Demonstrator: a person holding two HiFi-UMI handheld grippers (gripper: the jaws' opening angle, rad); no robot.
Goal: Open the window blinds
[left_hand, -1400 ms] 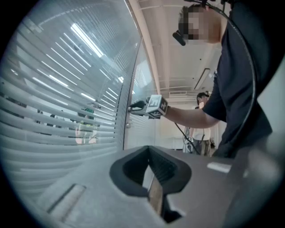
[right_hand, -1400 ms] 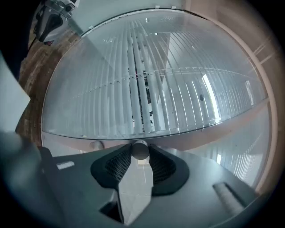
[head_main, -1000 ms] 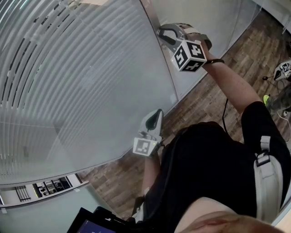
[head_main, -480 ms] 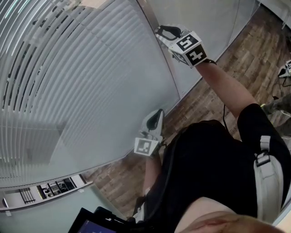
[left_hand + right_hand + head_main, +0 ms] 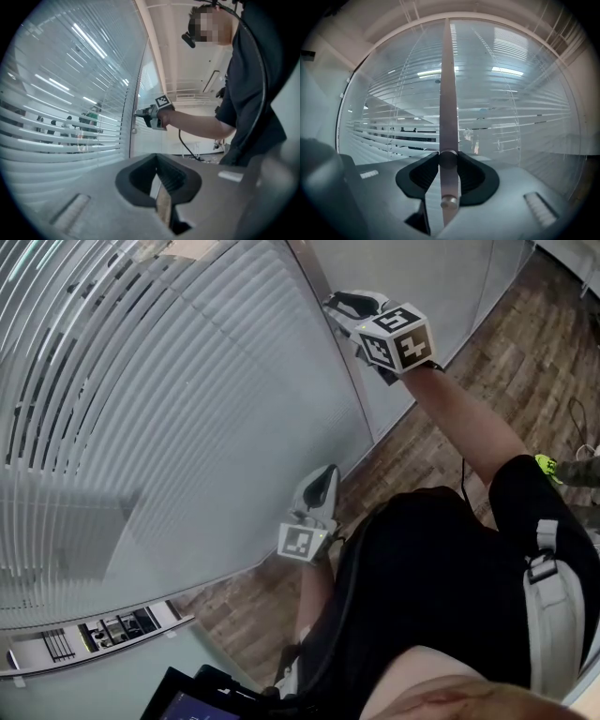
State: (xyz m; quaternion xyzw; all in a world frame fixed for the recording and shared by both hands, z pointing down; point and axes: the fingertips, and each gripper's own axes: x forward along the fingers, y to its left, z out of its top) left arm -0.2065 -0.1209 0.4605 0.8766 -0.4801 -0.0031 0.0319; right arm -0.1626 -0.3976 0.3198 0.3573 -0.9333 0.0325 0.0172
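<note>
Blinds (image 5: 159,427) hang behind glass, slats partly tilted, left of an upright post (image 5: 446,79). Knob (image 5: 448,158) on that post sticks straight out toward the right gripper (image 5: 339,307), whose jaws are clamped on it, one each side. Its axis lies along the gripper's own line, so turning it further likely means a wrist roll. Left gripper (image 5: 323,482), closed and empty, hangs lower, well apart.

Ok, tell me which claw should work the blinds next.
Right. The right claw is clamped on the blind knob at the window post; the left claw sits low, shut and empty, away from it.
</note>
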